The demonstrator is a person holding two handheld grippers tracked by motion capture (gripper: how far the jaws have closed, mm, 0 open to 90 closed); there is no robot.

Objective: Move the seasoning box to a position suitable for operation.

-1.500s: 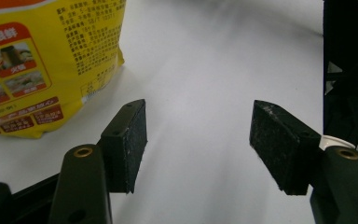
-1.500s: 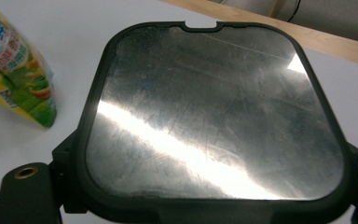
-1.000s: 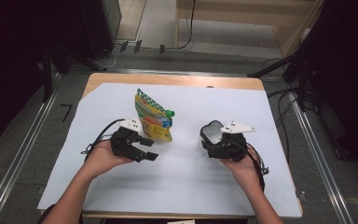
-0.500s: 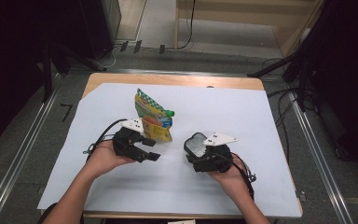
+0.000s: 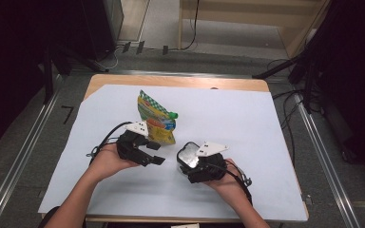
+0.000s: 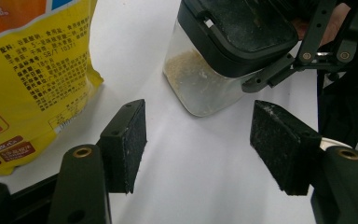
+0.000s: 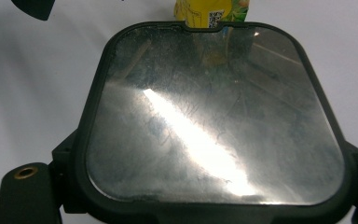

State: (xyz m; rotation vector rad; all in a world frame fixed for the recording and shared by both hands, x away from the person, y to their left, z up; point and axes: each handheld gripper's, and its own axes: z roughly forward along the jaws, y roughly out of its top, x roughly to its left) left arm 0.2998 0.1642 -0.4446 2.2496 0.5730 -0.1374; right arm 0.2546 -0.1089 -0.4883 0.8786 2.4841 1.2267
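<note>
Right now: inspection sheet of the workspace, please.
Surface: white sheet over a wooden table.
Job's things: lidded clear container with a little beige powder; yellow snack pouch standing upright.
Clutter: nothing seen.
Grippers: left claw open, nothing between the pads; right claw holds the container at its sides.
Cables: black cable trails from the left claw.
Surroundings: grey floor, floor cables, dark stands.

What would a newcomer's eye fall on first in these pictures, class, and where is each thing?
A bright yellow snack bag stands upright mid-table on the white sheet. Just in front of it, the right tongs grip a clear container with a dark lid, a little beige powder inside. The left tongs gape open beside the bag.
</note>
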